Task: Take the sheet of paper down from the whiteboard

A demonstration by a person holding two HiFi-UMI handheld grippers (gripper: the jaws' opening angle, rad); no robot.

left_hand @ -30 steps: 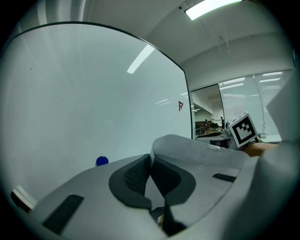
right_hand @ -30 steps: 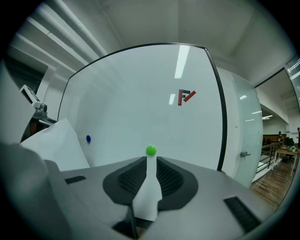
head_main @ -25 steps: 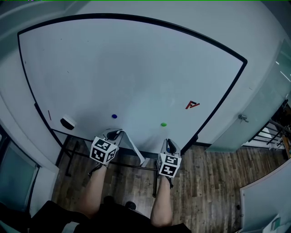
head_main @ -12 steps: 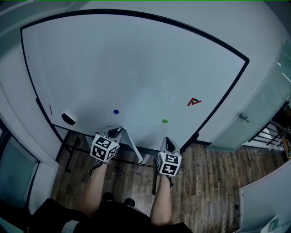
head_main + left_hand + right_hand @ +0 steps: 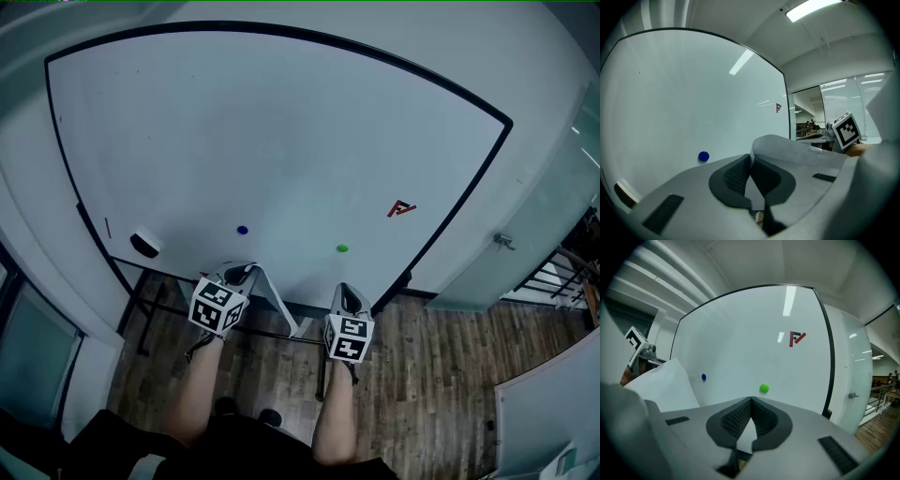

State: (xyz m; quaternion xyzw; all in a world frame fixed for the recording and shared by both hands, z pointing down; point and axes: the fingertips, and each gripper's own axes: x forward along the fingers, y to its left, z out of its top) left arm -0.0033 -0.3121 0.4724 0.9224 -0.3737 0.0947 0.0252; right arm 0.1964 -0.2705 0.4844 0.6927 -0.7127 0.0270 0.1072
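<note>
Wall-mounted whiteboard (image 5: 281, 141) carries a blue magnet (image 5: 243, 230) and a green magnet (image 5: 342, 248) | sheet of paper (image 5: 277, 302) is off the board, below the blue magnet, curling down to the right | left gripper (image 5: 246, 272) pinches its upper end | right gripper (image 5: 349, 292) has its jaws pressed together and sits apart from the sheet in the head view
</note>
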